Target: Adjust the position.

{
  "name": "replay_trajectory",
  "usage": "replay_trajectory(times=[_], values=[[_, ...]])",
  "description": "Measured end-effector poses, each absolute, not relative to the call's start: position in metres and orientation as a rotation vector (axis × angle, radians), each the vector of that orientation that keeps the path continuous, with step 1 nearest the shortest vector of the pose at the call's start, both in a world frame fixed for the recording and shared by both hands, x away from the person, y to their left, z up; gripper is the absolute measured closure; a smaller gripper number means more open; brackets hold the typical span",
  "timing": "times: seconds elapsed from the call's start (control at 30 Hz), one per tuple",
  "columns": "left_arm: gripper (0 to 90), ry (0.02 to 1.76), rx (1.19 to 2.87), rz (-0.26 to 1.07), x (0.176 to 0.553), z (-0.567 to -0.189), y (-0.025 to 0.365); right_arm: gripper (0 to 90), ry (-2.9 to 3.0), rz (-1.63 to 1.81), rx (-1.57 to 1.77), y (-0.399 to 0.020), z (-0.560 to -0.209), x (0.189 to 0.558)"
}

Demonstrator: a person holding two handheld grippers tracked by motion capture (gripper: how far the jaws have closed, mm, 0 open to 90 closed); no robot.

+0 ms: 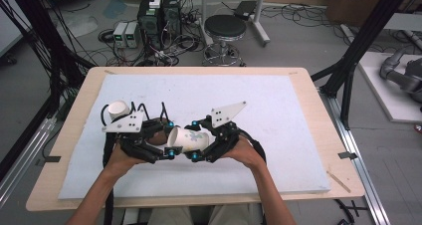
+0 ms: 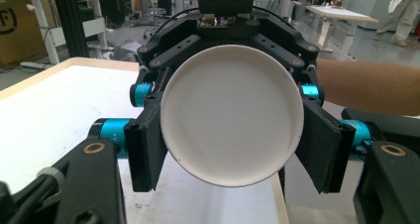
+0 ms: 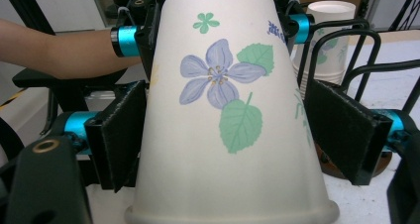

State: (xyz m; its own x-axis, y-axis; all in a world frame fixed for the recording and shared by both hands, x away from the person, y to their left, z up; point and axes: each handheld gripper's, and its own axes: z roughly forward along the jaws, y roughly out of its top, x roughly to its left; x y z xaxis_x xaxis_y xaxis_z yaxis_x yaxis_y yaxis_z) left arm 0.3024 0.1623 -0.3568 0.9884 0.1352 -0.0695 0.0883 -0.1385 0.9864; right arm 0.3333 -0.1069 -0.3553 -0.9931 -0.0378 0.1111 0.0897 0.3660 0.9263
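High view shows the paper cup (image 1: 186, 139) lying on its side above the white mat (image 1: 278, 115), held between both grippers; the left gripper (image 1: 166, 140) is clamped on its narrow base; right gripper (image 1: 195, 141) straddles the cup's flowered wall, jaws apart, right pad (image 3: 341, 135) clear; a cup stack (image 1: 118, 109) stands behind the left.

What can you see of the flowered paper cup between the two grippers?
The paper cup is white, printed with a purple flower, green leaves and small blue marks, with a rolled rim and plain round base. It lies on its side above the white mat. The left gripper clamps it; the right gripper has its pads beside its walls, at least one apart from it.
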Motion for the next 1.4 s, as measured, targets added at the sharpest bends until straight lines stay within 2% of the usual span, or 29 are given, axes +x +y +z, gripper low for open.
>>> replay_trajectory(times=[0.2,0.27,1.07,1.1,1.2,1.27,1.4], values=[[35.2,0.169,1.701,0.044,0.3026,-0.3555,0.1644,19.4,-2.496,-1.687,-0.054,-0.1054,-0.3571,0.3339],[35.2,0.171,1.698,0.044,0.3027,-0.3551,0.1651,25.1,-2.494,-1.688,-0.045,-0.1054,-0.3571,0.3339],[34.7,0.14,1.701,0.052,0.3015,-0.3561,0.1668,29.3,-2.498,-1.681,-0.022,-0.1058,-0.3567,0.3323],[33.3,0.131,1.697,0.049,0.3012,-0.3565,0.1666,29.3,-2.496,-1.68,-0.021,-0.1059,-0.3567,0.3323],[14.0,0.178,1.698,0.065,0.3029,-0.3566,0.1654,29.3,-2.495,-1.681,-0.029,-0.1067,-0.3564,0.3327],[7.0,0.179,1.702,0.066,0.3039,-0.3577,0.165,29.3,-2.494,-1.681,-0.041,-0.1068,-0.3565,0.3328],[5.5,0.164,1.686,0.07,0.3039,-0.3588,0.1663,29.3,-2.5,-1.678,-0.036,-0.1075,-0.3563,0.3329]])
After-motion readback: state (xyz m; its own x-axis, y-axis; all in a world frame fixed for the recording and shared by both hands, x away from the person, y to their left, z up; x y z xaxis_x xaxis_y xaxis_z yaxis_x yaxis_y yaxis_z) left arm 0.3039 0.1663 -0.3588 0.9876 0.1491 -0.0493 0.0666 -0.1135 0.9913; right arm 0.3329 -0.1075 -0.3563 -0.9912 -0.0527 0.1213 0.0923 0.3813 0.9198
